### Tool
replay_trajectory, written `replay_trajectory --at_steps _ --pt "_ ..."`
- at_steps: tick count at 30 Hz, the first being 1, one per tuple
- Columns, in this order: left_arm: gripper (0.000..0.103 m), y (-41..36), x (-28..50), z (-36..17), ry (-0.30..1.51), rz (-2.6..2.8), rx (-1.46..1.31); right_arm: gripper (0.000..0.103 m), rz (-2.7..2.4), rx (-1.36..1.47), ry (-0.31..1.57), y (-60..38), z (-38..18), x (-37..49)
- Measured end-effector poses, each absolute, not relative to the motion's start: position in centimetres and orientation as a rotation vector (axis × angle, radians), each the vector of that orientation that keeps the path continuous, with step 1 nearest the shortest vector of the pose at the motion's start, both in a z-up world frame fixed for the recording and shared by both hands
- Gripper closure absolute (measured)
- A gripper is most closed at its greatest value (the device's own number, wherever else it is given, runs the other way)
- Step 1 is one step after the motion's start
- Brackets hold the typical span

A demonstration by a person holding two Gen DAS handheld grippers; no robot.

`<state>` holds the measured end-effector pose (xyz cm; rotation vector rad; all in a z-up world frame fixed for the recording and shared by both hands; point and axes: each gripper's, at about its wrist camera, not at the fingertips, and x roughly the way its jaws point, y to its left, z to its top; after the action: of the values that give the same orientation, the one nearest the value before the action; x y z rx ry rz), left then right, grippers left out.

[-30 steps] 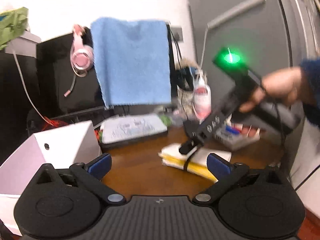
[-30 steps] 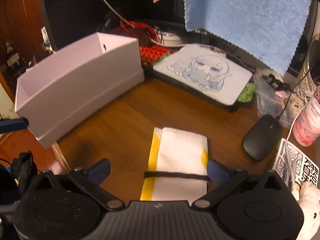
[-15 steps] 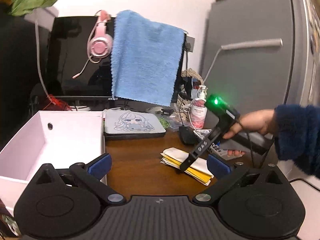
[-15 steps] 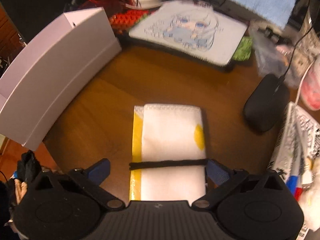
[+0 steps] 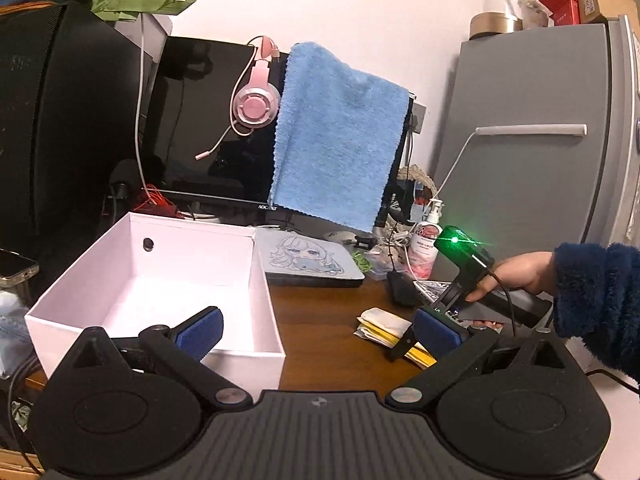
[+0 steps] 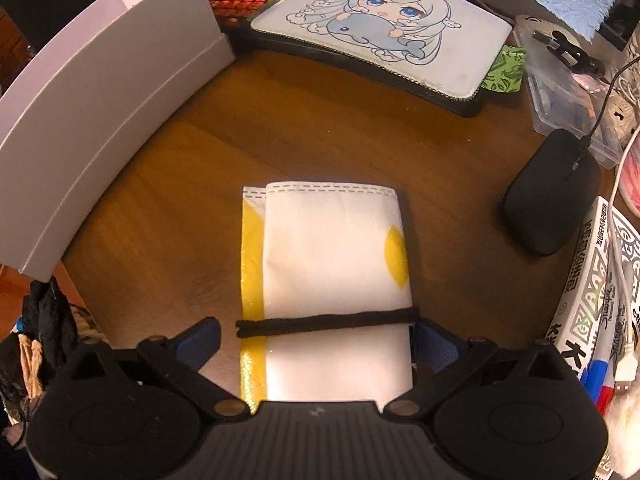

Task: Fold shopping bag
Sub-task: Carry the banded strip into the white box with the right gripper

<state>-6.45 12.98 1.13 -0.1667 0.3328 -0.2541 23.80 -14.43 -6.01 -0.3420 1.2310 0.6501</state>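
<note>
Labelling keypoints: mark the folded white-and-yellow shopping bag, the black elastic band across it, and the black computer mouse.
folded white-and-yellow shopping bag [image 6: 332, 248], right wrist view, middle of the white top panel.
black elastic band [image 6: 328, 321], right wrist view, midpoint of the strap.
black computer mouse [image 6: 554, 192], right wrist view, centre of its top shell.

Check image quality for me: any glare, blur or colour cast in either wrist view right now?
Left wrist view: sharp, cool-toned; the green LED on the right gripper flares into a starburst, and fisheye bends the fridge. Right wrist view: sharp, warm orange cast over the desk; the folded bag is near overexposed.
</note>
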Motion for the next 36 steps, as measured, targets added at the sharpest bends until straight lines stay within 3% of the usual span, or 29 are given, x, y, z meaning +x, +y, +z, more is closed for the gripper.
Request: replay_trajectory --at_steps 4,8,12,24,30,36 --pt "0.000 13.3 -6.7 1.1 0.331 -0.258 -0.171 0.001 0.647 -0.358 1.260 -14.2 -6.5 24.1" --pt "0.000 13.7 -6.8 0.9 0.336 -0.256 -0.177 0.014 0.649 -0.395 1.243 -14.2 -6.4 24.0" --pt "0.000 14.3 -7.0 0.6 0.342 -0.257 -0.181 0.018 0.640 -0.397 1.216 -14.2 -5.8 23.7" --pt "0.000 17.4 -7.4 -0.3 0.332 -0.224 -0.230 0.019 0.845 -0.486 0.946 -6.4 7.6 20.8" --pt "0.000 19.1 -8.1 -1.3 0.344 -0.201 -0.254 0.019 1.072 -0.634 0.809 4.0 12.0 19.4" --pt "0.000 21.0 -9.0 -2.7 0.363 -0.137 -0.264 0.019 1.106 -0.795 0.876 13.2 6.9 21.8"
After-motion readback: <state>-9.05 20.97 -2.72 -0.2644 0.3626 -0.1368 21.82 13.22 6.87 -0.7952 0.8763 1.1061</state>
